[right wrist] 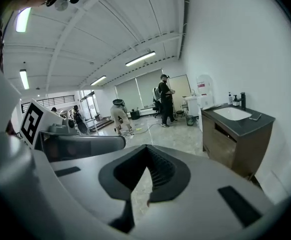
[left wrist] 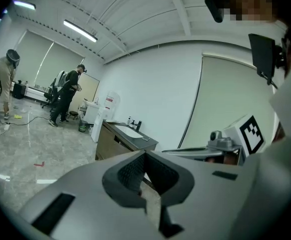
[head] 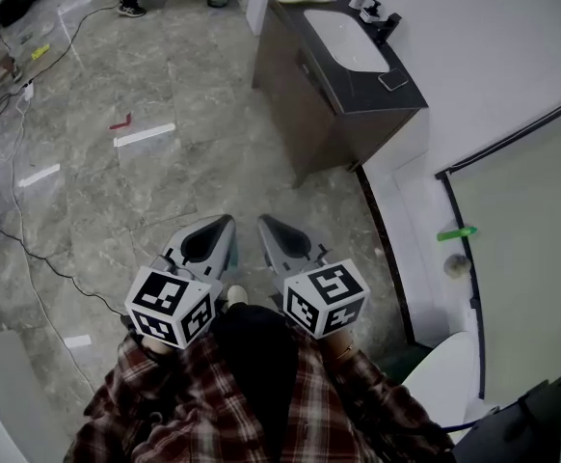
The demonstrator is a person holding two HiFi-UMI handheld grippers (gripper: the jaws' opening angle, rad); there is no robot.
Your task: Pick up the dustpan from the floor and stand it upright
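In the head view both grippers are held up close in front of a plaid-shirted chest, side by side and pointing away over the marble floor. My left gripper (head: 227, 222) has its jaws together with nothing between them; its own view shows the tips meeting (left wrist: 145, 153). My right gripper (head: 264, 221) is likewise shut and empty, tips touching (right wrist: 146, 147). No dustpan shows plainly in any view. A black flat shape (head: 526, 421) sits at the bottom right corner, and I cannot tell what it is.
A brown vanity cabinet (head: 309, 85) with a white sink (head: 343, 39) stands ahead on the right against the white wall. Cables (head: 30, 249) trail along the floor on the left, with tape marks (head: 144, 135) further out. People stand at the far end (left wrist: 65, 96).
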